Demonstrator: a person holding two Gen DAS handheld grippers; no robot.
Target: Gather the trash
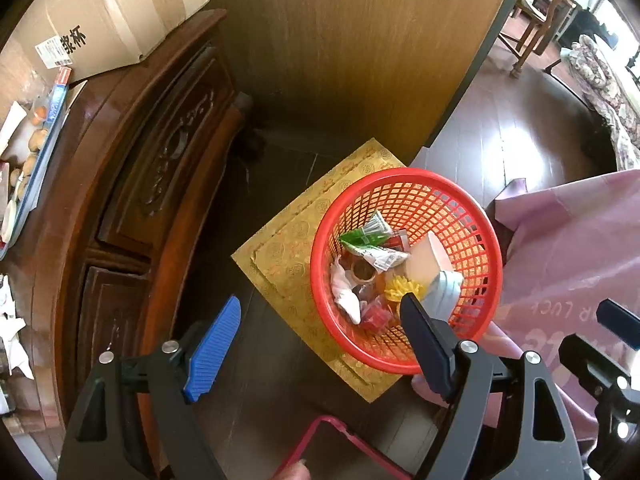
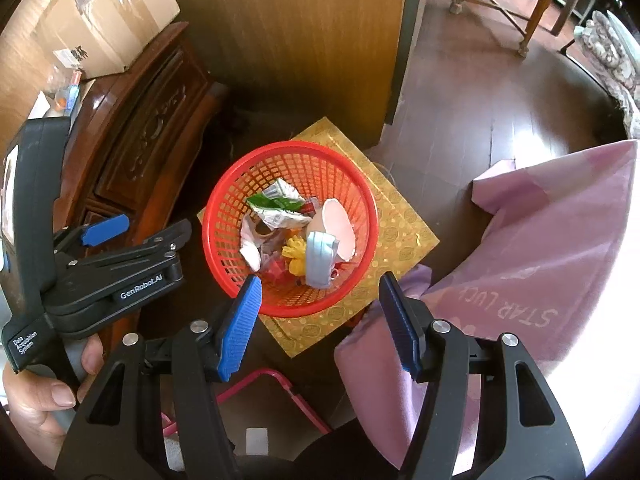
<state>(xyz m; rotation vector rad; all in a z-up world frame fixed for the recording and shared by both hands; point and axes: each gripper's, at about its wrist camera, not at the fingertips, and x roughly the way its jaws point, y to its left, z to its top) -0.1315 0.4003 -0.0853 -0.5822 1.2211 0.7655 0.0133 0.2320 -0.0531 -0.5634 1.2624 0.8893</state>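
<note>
Hovering over the floor, you are pointing both claws steeply down at the red mesh basket (image 2: 291, 226). The basket is sitting on a gold patterned mat (image 2: 404, 236) on the dark wooden floor (image 2: 500, 136), just beside the carved wooden cabinet (image 2: 152, 128) and near the foot of a pale wood panel (image 2: 304, 32).

Your left claw (image 1: 320, 344) is standing wide apart with nothing between its pads; from its own camera, its right finger is overlapping the basket's near rim in the view. Your right claw (image 2: 320, 320) is also standing apart and gripping nothing, its two blue pads framing the basket's near edge and the mat. No pad is pressing on anything.

The trash is lying inside the basket: a crumpled white and green wrapper (image 2: 280, 204), a white paper cup (image 2: 336, 232) tipped on its side, a light blue face mask (image 2: 320, 258) resting against the cup, a yellow piece (image 2: 294, 254), a white crumpled tissue (image 2: 250, 250) and some red scraps near the bottom.

In the right wrist view your left hand (image 2: 40, 392) is wrapping the left tool's grey handle. A pink cloth (image 2: 520, 280) with lettering is lying to the right of the basket. A cardboard box (image 1: 108, 12) is sitting on top of the cabinet, and a pink-framed stool (image 2: 276, 392) is showing at the bottom edge.
</note>
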